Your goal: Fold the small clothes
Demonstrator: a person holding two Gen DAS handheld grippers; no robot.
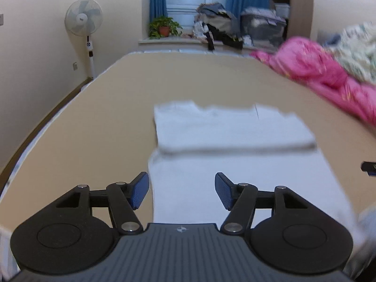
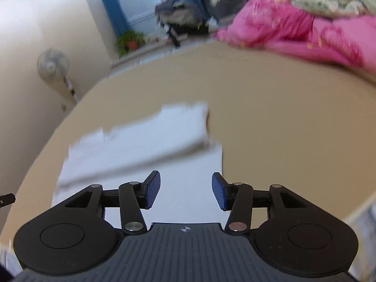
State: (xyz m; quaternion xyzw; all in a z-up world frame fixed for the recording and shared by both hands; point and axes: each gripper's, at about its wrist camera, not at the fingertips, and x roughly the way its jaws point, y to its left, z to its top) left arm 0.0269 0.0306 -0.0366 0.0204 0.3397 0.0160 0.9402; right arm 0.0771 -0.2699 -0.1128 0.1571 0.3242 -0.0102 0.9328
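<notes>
A white garment (image 1: 235, 155) lies flat on the tan bed surface (image 1: 94, 129), its far end folded back over itself into a thicker band (image 1: 230, 129). My left gripper (image 1: 182, 191) is open and empty, hovering above the garment's near left part. In the right wrist view the same garment (image 2: 141, 150) lies ahead and to the left. My right gripper (image 2: 186, 191) is open and empty above the garment's near right part. Both views are blurred.
A pink blanket (image 1: 324, 75) and a pale patterned cloth (image 1: 357, 49) are heaped at the bed's right; the blanket also shows in the right wrist view (image 2: 293, 30). A standing fan (image 1: 84, 21), a potted plant (image 1: 164, 27) and piled clothes (image 1: 218, 25) stand beyond the bed.
</notes>
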